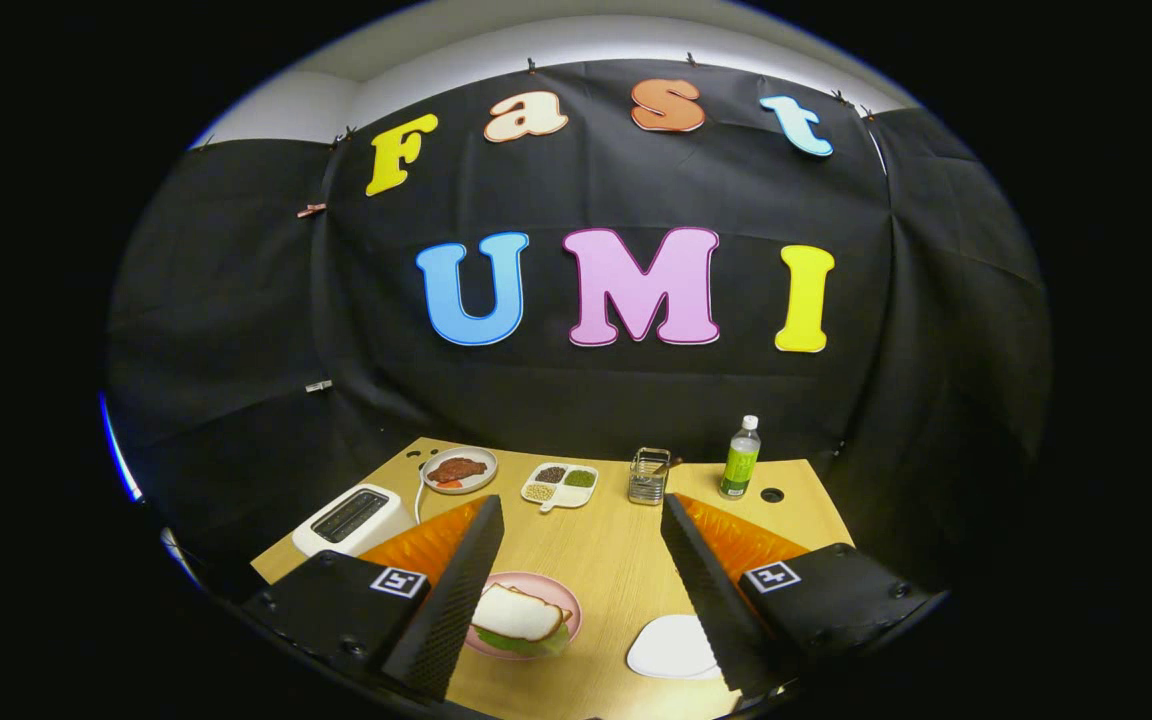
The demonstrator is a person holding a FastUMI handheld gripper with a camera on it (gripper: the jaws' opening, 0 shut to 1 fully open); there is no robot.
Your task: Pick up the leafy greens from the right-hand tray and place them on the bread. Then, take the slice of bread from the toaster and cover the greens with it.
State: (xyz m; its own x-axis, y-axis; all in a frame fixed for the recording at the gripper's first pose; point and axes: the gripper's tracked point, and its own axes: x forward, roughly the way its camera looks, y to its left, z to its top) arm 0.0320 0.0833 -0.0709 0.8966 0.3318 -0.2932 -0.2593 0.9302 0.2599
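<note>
Gripper (pixel 581 590) fingers spread wide, holding nothing, over wooden table (pixel 616 560). Pink plate (pixel 561 600) between them carries bread (pixel 516 612) covering leafy greens (pixel 526 643); white tray (pixel 671 648) by right finger. Beyond: toaster (pixel 351 518), meat plate (pixel 459 470), divided dish (pixel 560 484), wire holder (pixel 648 476), bottle (pixel 740 458), black cloth wall (pixel 236 330).

The tongs (pixel 581 520) hang above the table — fingers (pixel 456 590) spread wide, gripping nothing.
</note>
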